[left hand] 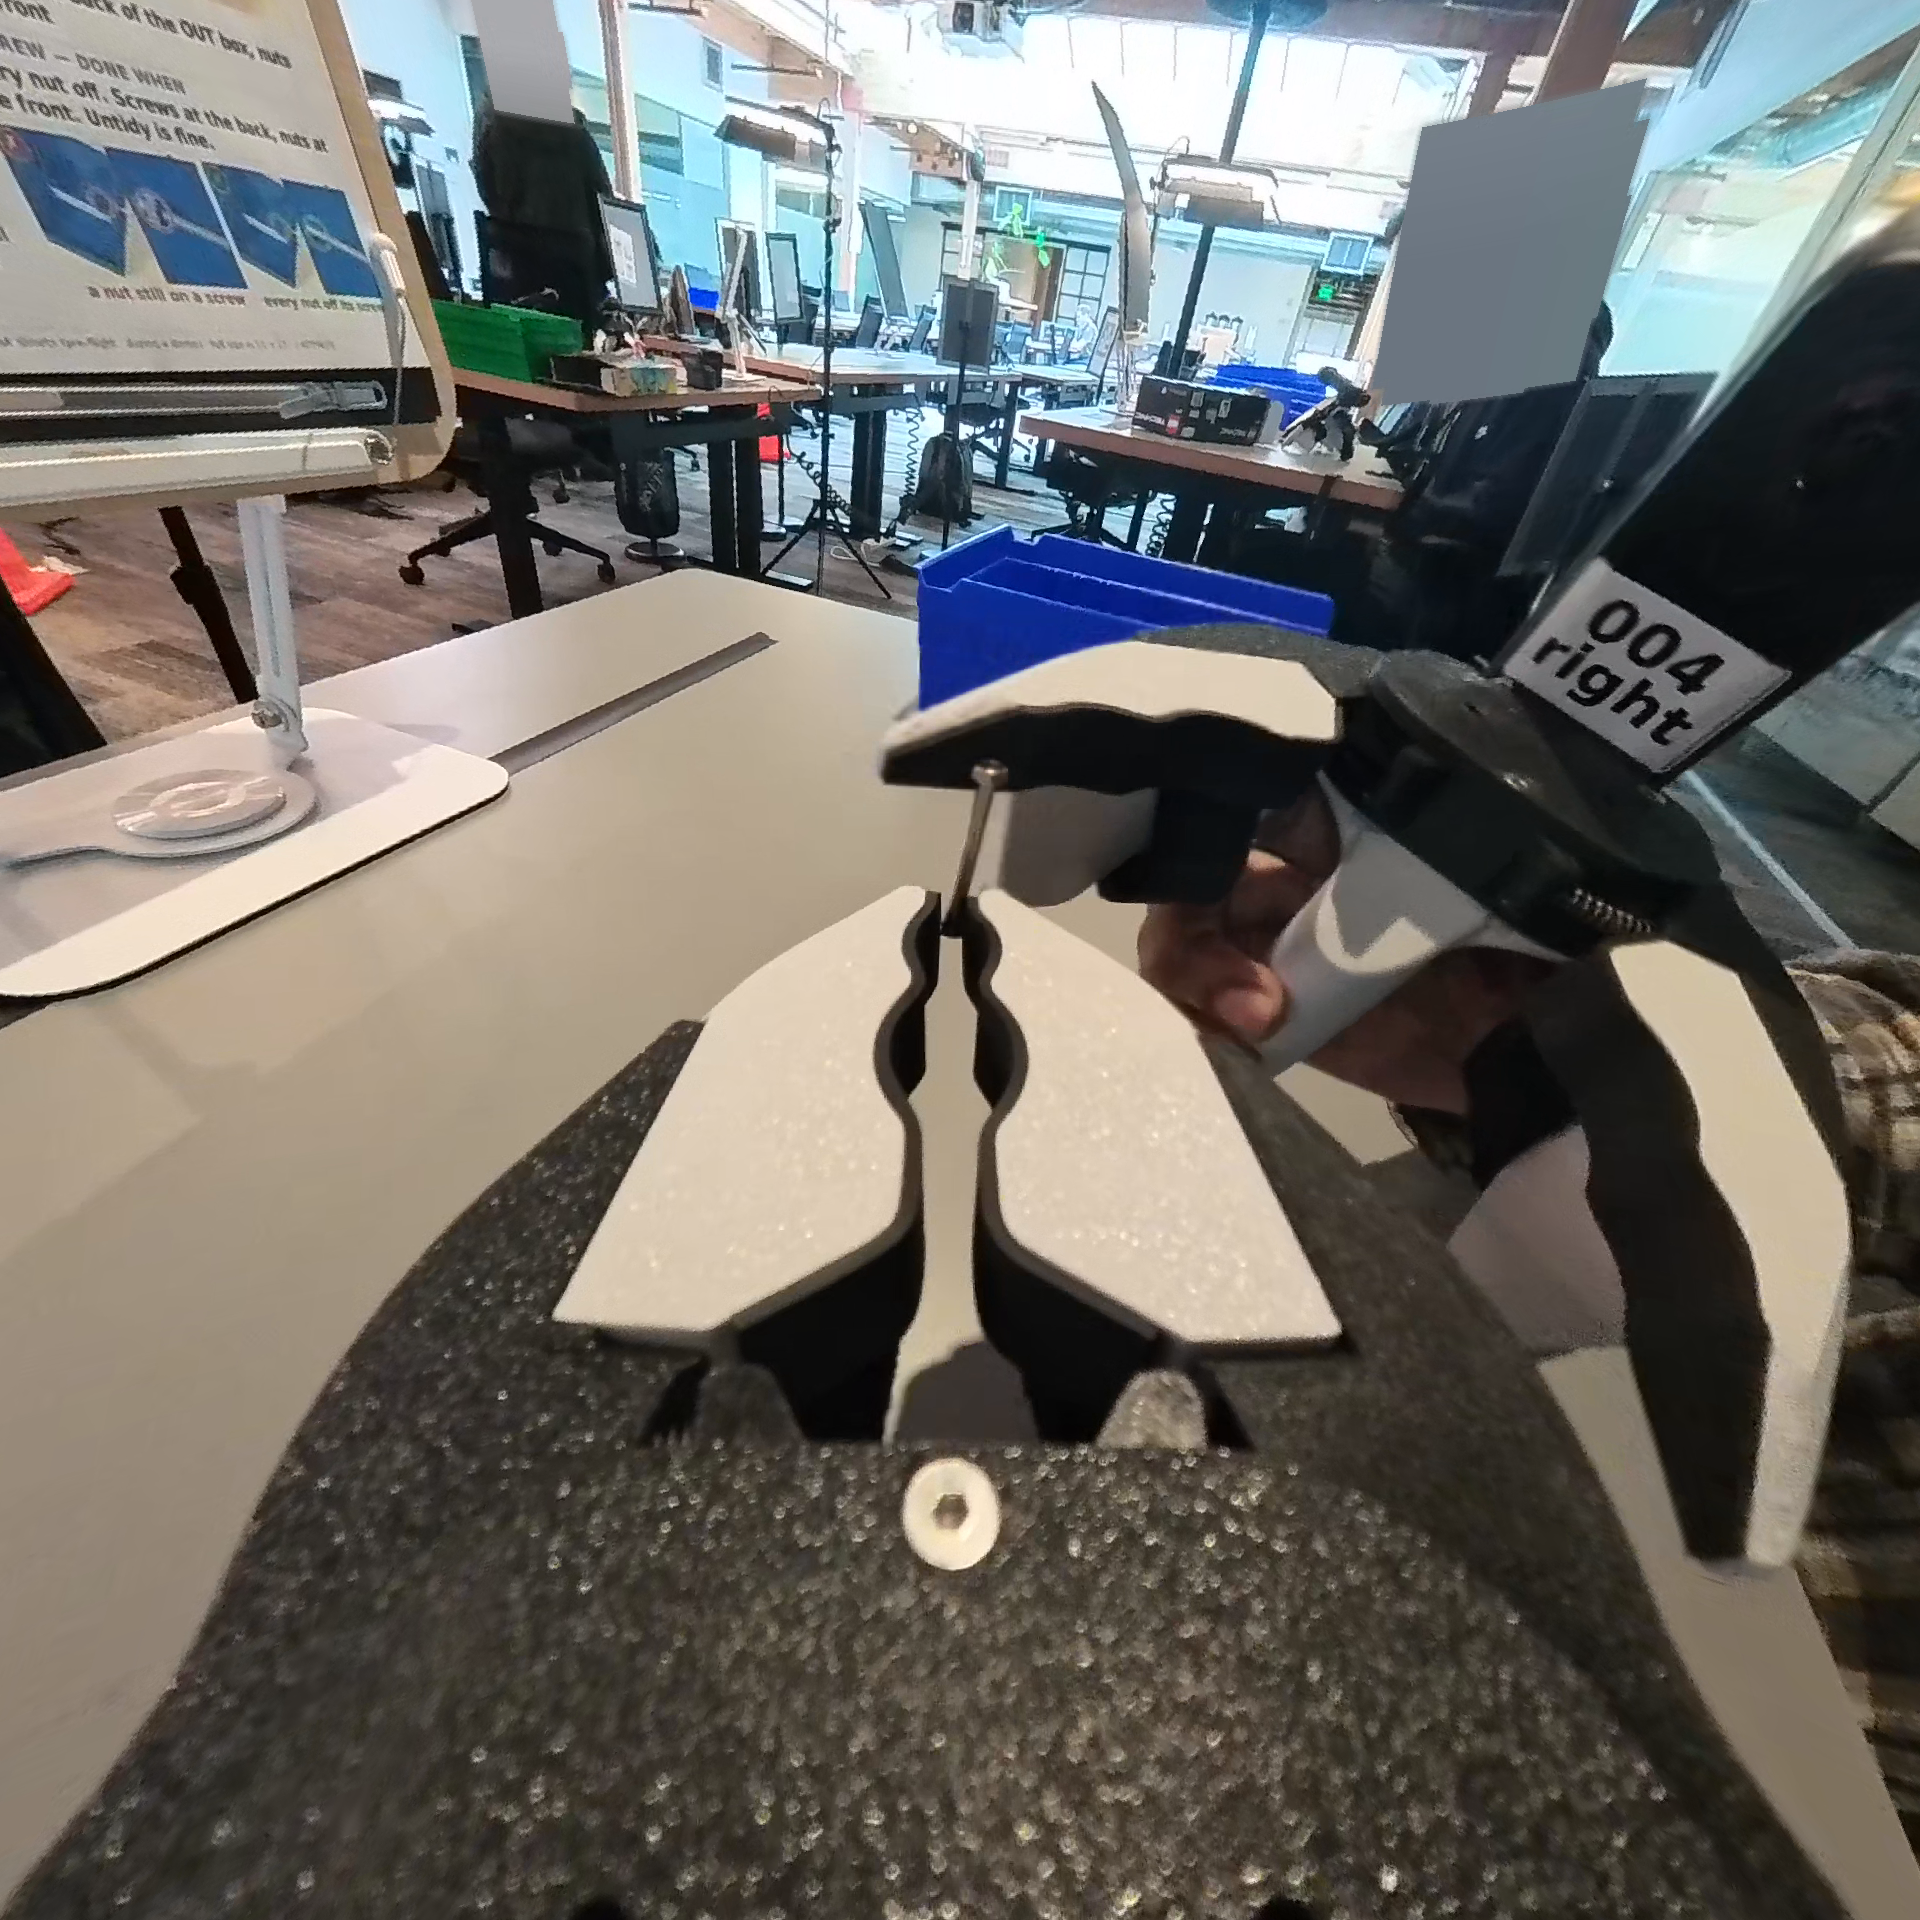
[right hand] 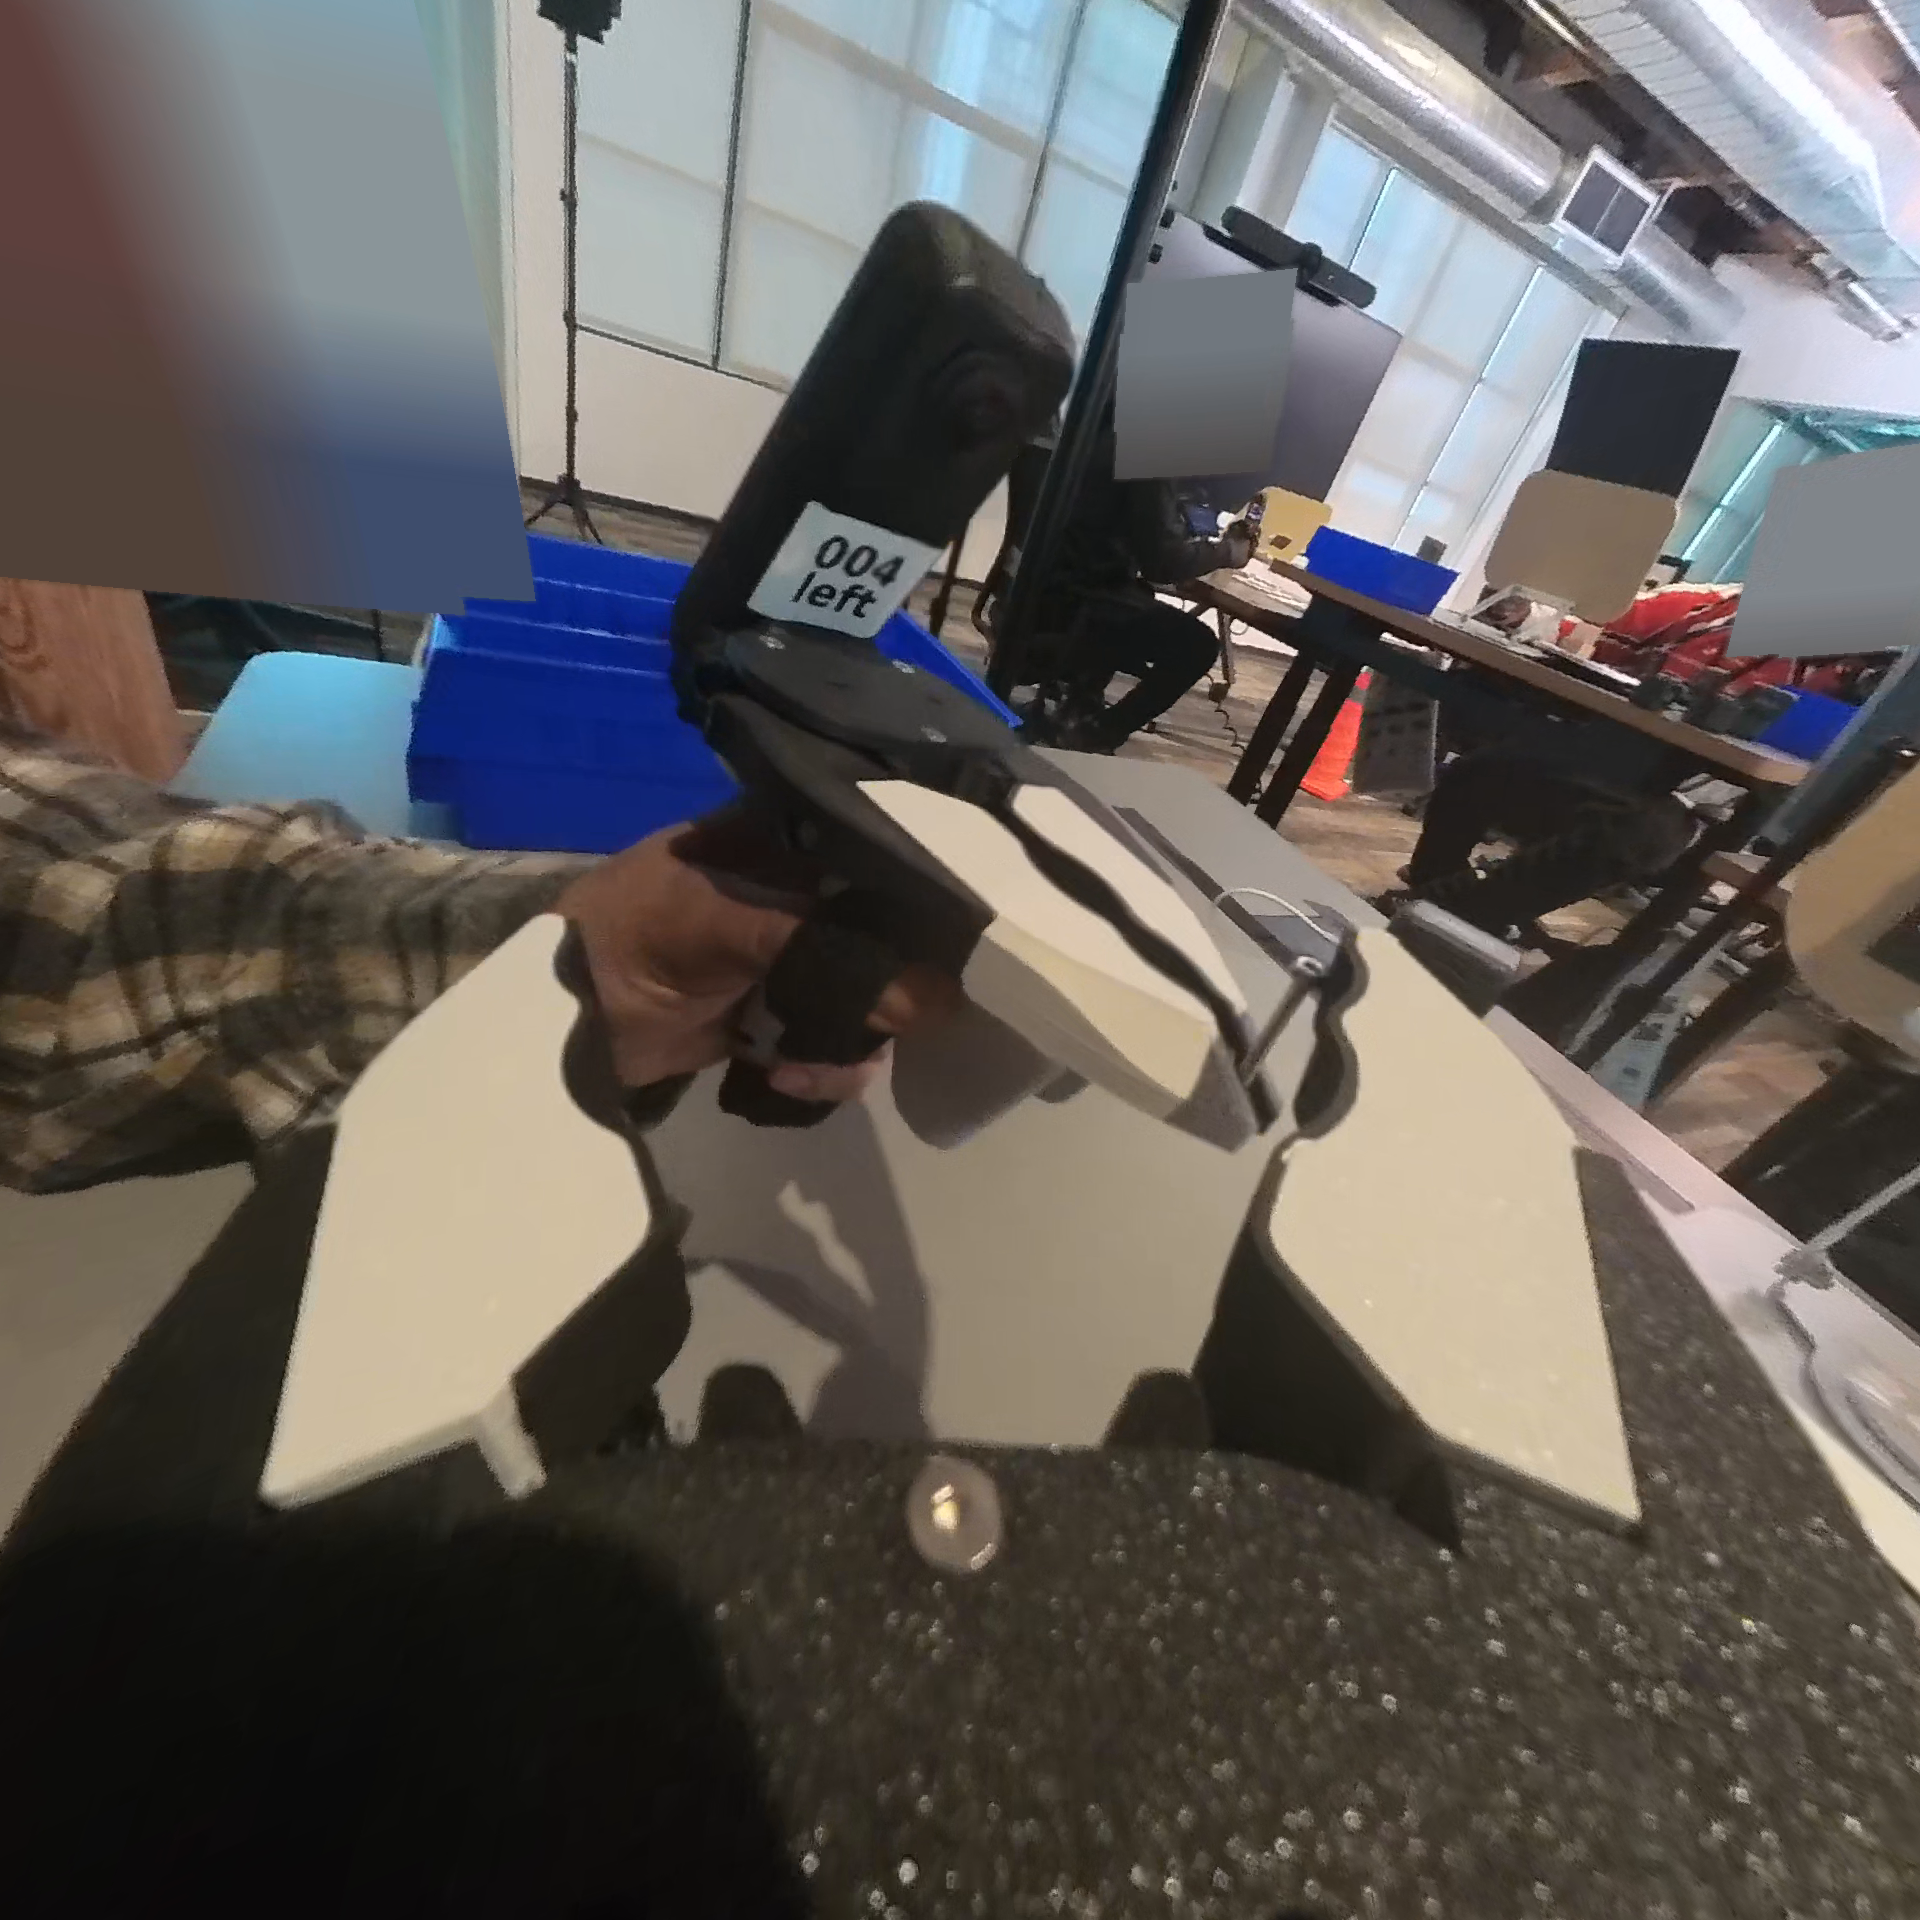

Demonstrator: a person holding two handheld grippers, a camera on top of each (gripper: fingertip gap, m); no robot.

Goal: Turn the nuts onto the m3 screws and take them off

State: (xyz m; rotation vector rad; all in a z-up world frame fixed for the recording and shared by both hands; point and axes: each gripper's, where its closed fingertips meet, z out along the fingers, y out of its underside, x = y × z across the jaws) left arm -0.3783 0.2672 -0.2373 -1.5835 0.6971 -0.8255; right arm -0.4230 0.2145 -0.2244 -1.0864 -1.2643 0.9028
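Left wrist view shows the m3 screw (left hand: 966,847) standing nearly upright above the grey counter (left hand: 312,1039), its lower end pinched at the tips of the closed left tongs (left hand: 951,925). Its head touches one finger of the right tongs (left hand: 1049,1049), which gape wide open. Behind sits a blue bin (left hand: 1091,613); at left, a white stand (left hand: 249,769) holding an instruction sheet (left hand: 177,187).

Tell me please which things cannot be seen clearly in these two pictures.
- Nut: none can be made out on the screw; too small in both views.
- Left gripper grip point: hidden by its own fingertips.
- Blue bin contents: hidden by its wall and the right gripper.
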